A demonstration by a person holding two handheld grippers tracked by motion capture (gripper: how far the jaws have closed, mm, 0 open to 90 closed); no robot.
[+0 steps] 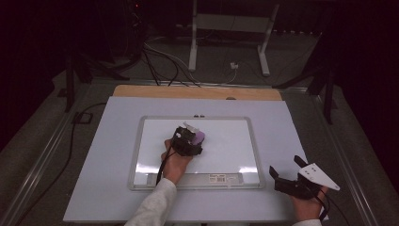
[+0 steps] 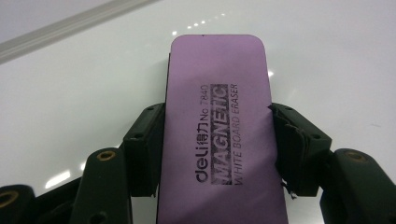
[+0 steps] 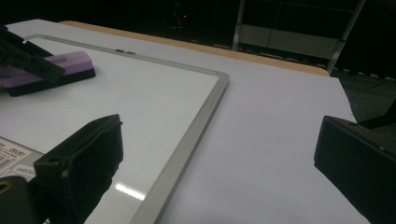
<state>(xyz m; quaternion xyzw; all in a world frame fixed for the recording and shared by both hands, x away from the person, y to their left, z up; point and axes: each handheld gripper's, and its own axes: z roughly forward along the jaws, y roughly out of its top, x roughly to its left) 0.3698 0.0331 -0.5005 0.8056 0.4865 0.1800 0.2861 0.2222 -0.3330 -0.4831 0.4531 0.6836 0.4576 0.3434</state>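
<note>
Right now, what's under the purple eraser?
The whiteboard: the purple eraser lies flat on its white surface, clamped by the left gripper. The patch directly beneath the eraser is covered, so any marks there can't be seen.

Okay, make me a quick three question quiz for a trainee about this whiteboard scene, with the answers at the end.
1. True or false: the left hand-held gripper is shut on the purple eraser.
2. Multiple choice: the right hand-held gripper is A) clamped on the whiteboard frame, B) open with nothing between its jaws, beside the board, C) holding a marker.
3. Short answer: what surface is the eraser over?

Key:
1. True; both pads press on its long sides.
2. B.
3. The whiteboard, which lies flat on the table.
</note>
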